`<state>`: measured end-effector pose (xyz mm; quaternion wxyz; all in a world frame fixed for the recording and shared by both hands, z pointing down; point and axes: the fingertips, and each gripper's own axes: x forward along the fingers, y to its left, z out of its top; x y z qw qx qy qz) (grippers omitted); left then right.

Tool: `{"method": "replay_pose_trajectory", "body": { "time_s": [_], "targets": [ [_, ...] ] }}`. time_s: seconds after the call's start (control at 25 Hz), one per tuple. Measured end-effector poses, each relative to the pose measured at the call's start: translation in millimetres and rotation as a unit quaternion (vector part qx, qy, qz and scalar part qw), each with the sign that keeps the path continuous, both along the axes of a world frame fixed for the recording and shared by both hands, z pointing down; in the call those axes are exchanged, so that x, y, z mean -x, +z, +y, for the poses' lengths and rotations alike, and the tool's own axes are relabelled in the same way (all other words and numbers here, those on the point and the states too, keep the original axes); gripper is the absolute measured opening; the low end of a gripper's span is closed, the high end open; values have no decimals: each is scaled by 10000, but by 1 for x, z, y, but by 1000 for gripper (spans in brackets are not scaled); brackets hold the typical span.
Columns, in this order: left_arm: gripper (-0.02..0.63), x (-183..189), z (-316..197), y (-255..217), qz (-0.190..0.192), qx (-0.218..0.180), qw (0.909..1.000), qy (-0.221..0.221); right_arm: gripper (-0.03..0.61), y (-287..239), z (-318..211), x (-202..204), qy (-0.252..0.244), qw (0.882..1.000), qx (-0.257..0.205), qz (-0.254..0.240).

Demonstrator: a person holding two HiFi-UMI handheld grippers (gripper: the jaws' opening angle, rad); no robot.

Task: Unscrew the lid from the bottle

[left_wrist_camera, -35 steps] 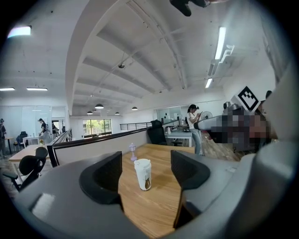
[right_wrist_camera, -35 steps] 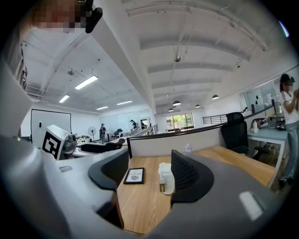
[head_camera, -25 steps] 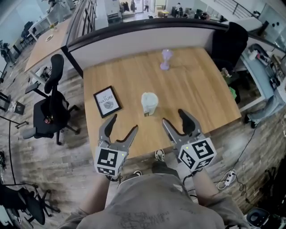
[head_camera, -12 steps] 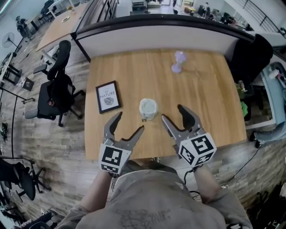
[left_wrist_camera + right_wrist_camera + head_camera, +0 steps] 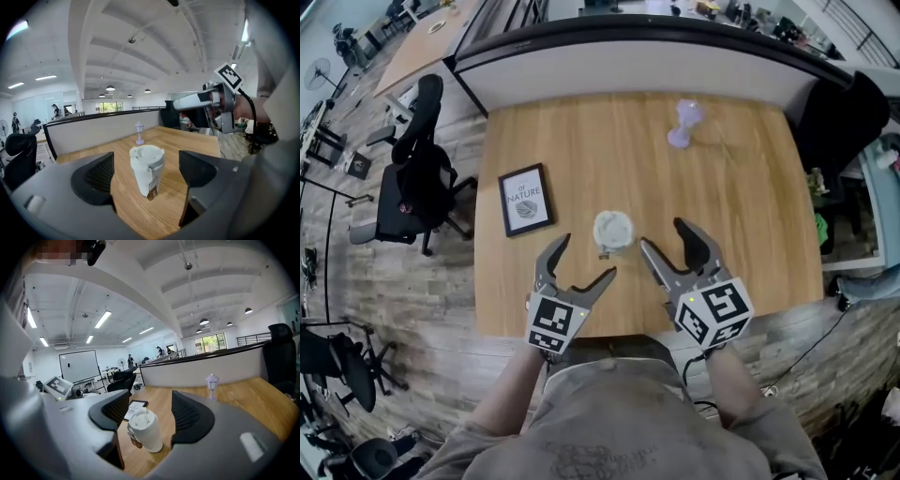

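We point our left gripper (image 5: 585, 257) and right gripper (image 5: 665, 235) slightly downward at the bottle (image 5: 612, 232). It stands upright on the table (image 5: 581, 141), lid (image 5: 146, 153) on, just beyond both sets of tips. The left jaws have just been opening and stand wide. The right jaws are half apart. Both are empty.

framed picture (image 5: 526, 199) reads "nature"

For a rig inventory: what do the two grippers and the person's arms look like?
The left claw and right claw: grey curved metal jaws, black ribbed pads, each with a white cube of black square markers. Short-sleeved grey-beige shirt. The left jaws have just been opening, the bottle untouched between them.
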<state>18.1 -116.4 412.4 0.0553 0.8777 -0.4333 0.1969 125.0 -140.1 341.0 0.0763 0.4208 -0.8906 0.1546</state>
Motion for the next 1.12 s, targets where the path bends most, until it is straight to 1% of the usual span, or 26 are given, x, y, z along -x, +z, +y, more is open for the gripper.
{"method": "replay_pose_trajectory", "body": {
  "time_s": [0.12, 0.24, 0.32, 0.52, 0.72, 0.88, 1.04, 1.12],
  "targets": [
    [457, -7, -11, 30, -55, 170, 9998, 90, 273, 15, -8, 2, 55, 10000, 48, 46],
    [463, -11, -19, 60, 33, 364, 9993, 69, 273, 32, -14, 4, 83, 9998, 109, 143],
    [471, -14, -22, 76, 19, 421, 9991, 99, 273, 42, -15, 5, 65, 9997, 156, 201],
    [471, -23, -33, 100, 4, 404, 9991, 159, 273, 62, -15, 13, -144, 9991, 203, 341],
    [471, -28, -42, 112, 49, 272, 9992, 301, 273, 74, -20, 18, -234, 9989, 160, 363],
    [451, -31, -48, 113, 46, 147, 9990, 421, 273, 81, -23, 22, -291, 9987, 170, 373],
    [397, -35, -50, 112, 23, 39, 9985, 541, 273, 84, -24, 26, -392, 9982, 214, 401],
    [383, -37, -49, 112, 5, 6, 9982, 597, 273, 84, -24, 29, -467, 9978, 227, 408]
  ]
}}
